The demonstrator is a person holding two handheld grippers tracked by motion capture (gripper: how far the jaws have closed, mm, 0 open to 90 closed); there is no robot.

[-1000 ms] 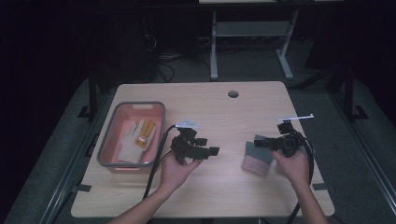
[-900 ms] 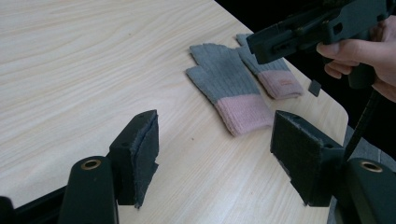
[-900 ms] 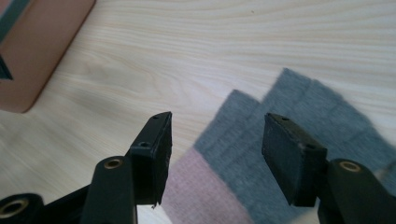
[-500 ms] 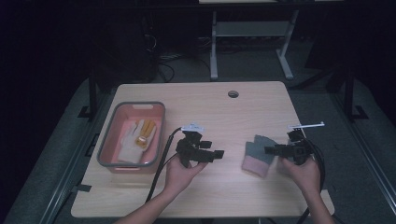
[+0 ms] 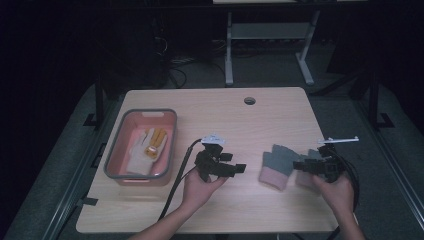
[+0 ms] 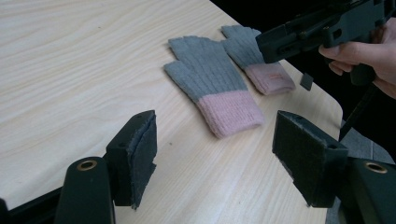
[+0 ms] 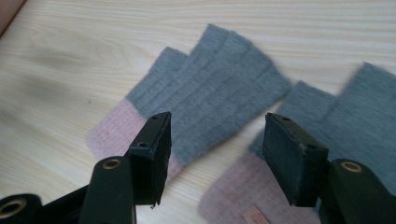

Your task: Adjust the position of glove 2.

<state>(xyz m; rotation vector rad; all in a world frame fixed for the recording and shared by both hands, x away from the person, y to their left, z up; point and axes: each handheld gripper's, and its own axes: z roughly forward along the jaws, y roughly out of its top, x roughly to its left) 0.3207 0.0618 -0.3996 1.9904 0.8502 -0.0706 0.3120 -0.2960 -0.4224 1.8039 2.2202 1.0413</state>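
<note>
A: High view — where were your grippers?
B: Your left gripper (image 5: pixel 239 168) hovered mid-table w/ jaws apart, nothing in them. Your right gripper (image 5: pixel 298 165) sat over the gloves (image 5: pixel 278 161) near the table's (image 5: pixel 280 107) right edge.
A: Left gripper view?
B: Jaws apart, both gloves flat on the table beyond them.
A: Right gripper view?
B: Jaws apart above the gloves, not pressing them.

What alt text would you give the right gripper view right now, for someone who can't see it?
The right gripper, jaws open with nothing between them, hovers over two grey gloves with pink cuffs lying flat on the wooden table. The left glove lies ahead of the jaws; the right glove overlaps its edge, a small tag on its cuff.
</note>
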